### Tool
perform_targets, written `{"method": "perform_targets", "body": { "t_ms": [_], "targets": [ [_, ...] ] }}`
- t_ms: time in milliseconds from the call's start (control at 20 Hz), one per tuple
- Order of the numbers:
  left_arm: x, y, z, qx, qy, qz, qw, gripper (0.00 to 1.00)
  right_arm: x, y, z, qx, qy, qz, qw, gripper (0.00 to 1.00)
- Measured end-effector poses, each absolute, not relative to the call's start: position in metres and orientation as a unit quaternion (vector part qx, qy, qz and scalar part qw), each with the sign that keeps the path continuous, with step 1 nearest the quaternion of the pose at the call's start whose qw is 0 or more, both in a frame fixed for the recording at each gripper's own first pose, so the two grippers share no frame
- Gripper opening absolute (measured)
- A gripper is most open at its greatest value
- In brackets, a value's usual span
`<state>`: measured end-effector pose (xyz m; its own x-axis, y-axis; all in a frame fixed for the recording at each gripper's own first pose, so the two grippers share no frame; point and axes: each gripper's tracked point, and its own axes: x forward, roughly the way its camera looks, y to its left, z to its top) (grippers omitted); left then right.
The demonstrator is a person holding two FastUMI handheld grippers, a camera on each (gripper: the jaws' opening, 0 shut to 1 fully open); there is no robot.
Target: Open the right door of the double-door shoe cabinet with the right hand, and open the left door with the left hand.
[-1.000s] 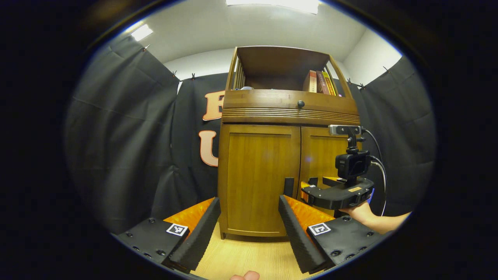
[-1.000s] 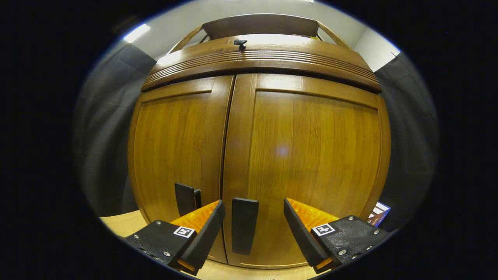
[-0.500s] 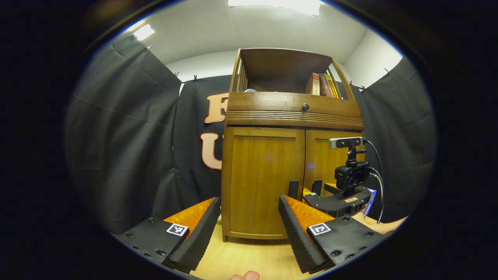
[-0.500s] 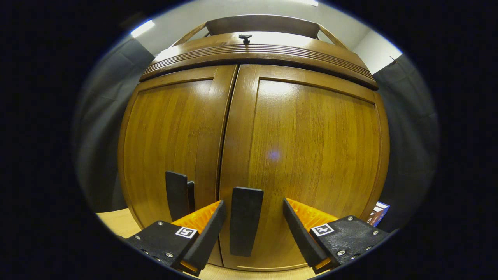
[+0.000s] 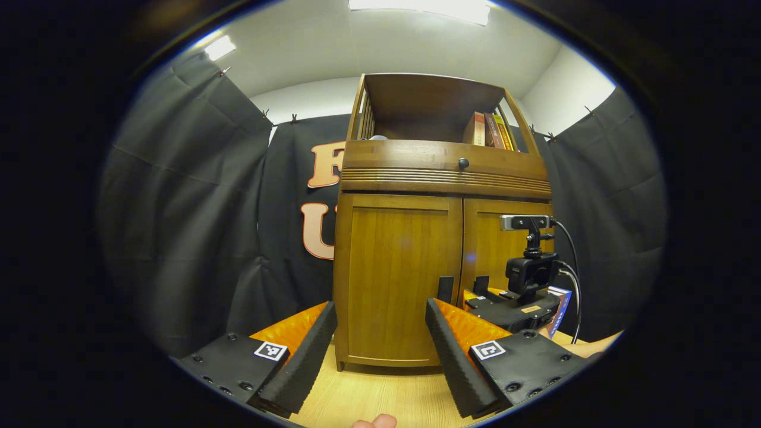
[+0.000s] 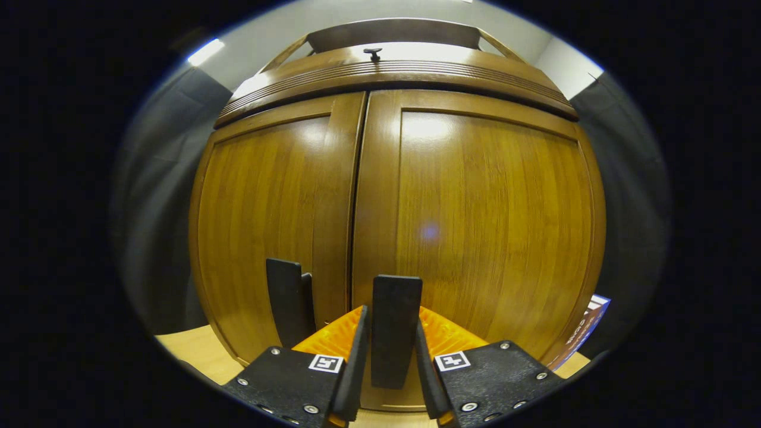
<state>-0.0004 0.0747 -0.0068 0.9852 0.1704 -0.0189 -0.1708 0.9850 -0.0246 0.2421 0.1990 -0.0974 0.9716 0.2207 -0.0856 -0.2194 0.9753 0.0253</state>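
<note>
The right gripper [image 6: 389, 380] is held level and square to the cabinet [image 6: 475, 226], low against the right door [image 6: 493, 238]. Its fingers [image 6: 355, 362] are drawn in on the right handle [image 6: 394, 330], pinching it from both sides. In the left gripper view it sits at that door with a forearm [image 5: 585, 346] behind it. The left gripper [image 5: 380, 356] hangs back from the cabinet, spread wide and holding nothing, aimed at the left door [image 5: 395, 279]. Both doors are closed. The cabinet stands on the counter [image 5: 380, 398].
</note>
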Motion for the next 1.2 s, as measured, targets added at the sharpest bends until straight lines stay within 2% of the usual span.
{"method": "perform_targets", "body": {
  "t_ms": [50,100,150,200,250,300,500,550,600,1200],
  "targets": [
    [0.000,0.074,-0.006,-0.013,0.008,0.085,0.996,0.95,0.243,0.201,-0.098,0.020,0.050,0.123,0.991,0.26],
    [0.000,0.074,-0.007,-0.014,0.009,0.083,0.996,0.97,0.244,0.203,-0.098,0.018,0.053,0.133,0.990,0.24],
    [0.001,0.072,-0.007,-0.014,0.009,0.081,0.997,0.95,0.244,0.203,-0.098,0.007,0.055,0.139,0.989,0.33],
    [0.001,0.071,-0.008,-0.014,0.009,0.079,0.997,0.95,0.244,0.204,-0.100,-0.005,0.058,0.141,0.988,0.33],
    [0.000,0.070,-0.007,-0.014,0.010,0.077,0.997,0.97,0.242,0.203,-0.100,-0.011,0.058,0.140,0.988,0.41],
    [0.000,0.069,-0.007,-0.013,0.009,0.077,0.997,0.95,0.241,0.203,-0.101,-0.010,0.060,0.139,0.988,0.31],
    [-0.004,0.063,-0.008,-0.012,0.013,0.073,0.997,0.97,0.235,0.204,-0.099,-0.001,0.066,0.153,0.986,0.29],
    [-0.006,0.061,-0.007,-0.011,0.013,0.073,0.997,0.97,0.229,0.202,-0.099,-0.006,0.065,0.160,0.985,0.19],
    [-0.007,0.059,-0.007,-0.010,0.013,0.074,0.997,0.97,0.224,0.203,-0.098,-0.009,0.064,0.166,0.984,0.29],
    [-0.008,0.028,-0.006,-0.004,0.020,0.056,0.998,0.97,0.159,0.173,-0.098,-0.003,0.063,0.193,0.979,0.29]
  ]
}}
